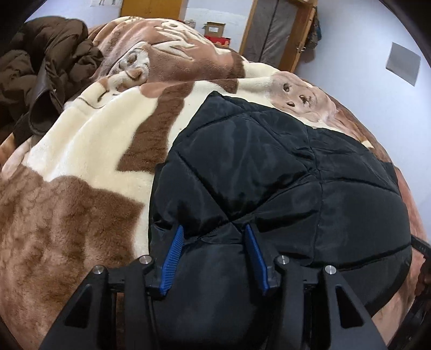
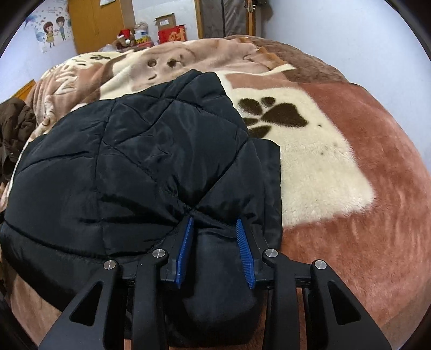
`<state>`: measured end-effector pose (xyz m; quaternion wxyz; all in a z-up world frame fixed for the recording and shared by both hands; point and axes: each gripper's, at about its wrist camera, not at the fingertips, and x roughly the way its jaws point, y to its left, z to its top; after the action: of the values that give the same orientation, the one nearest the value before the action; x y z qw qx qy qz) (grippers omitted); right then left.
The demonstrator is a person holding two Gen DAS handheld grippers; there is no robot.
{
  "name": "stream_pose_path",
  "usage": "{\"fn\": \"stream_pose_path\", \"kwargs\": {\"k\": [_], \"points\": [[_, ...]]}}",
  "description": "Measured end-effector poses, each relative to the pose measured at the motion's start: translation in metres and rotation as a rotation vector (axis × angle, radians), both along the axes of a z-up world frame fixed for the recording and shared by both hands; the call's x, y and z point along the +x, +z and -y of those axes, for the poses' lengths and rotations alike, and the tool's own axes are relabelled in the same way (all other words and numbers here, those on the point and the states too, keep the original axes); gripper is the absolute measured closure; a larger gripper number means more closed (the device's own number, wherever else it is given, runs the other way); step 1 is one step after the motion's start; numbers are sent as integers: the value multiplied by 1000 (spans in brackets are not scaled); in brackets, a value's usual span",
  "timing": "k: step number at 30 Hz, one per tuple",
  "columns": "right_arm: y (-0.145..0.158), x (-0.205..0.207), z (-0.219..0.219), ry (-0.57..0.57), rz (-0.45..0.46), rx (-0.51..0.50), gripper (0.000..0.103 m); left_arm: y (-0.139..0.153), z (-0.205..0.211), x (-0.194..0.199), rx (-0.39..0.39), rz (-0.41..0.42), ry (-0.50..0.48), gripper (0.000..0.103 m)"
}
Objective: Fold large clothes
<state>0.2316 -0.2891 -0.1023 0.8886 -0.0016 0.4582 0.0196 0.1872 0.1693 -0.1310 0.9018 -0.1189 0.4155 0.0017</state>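
Note:
A black quilted puffer jacket [image 1: 269,161] lies folded on a bed covered by a plush brown and cream blanket [image 1: 80,215]. My left gripper [image 1: 214,228] is over the jacket's near left edge. A thick padded fold bulges between its blue pads [image 1: 173,250], which press into it and pucker the fabric at the tips. In the right wrist view the same jacket [image 2: 134,150] fills the left half. My right gripper [image 2: 214,219] is shut on a padded fold at its near right edge, beside a flat flap of the jacket on the blanket [image 2: 350,215].
A crumpled dark brown coat [image 1: 40,67] is heaped on the bed's far left, also visible as the brown coat [image 2: 13,123]. Beyond the bed stand a wooden wardrobe [image 2: 99,24], a cardboard box [image 2: 165,21] on a red box, and a door frame [image 1: 272,32].

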Motion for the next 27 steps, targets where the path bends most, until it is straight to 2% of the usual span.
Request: {"fn": "stream_pose_path", "kwargs": {"k": [3,7,9,12,14,18,21,27], "points": [[21,-12,0,-26,12,-6,69,10,1,-4,8,-21,7,55],[45,-48,1,4,75,11,69,33,-1,-35,22,26,-9,55],[38,-58,6,-10,42,29,69,30,-4,-49,20,19,-6,55],[5,-64,18,-53,-61,32,69,11,-4,-60,27,-25,-2,55],[-4,-66,26,-76,-78,90,69,3,-5,-60,4,-40,10,55],[-4,-65,20,-54,-73,49,69,1,0,-56,26,-48,20,55],[-2,-66,22,-63,-79,60,69,4,2,-55,39,-61,33,55],[25,-73,17,-54,-39,40,67,29,3,-66,42,-75,79,55]]}}
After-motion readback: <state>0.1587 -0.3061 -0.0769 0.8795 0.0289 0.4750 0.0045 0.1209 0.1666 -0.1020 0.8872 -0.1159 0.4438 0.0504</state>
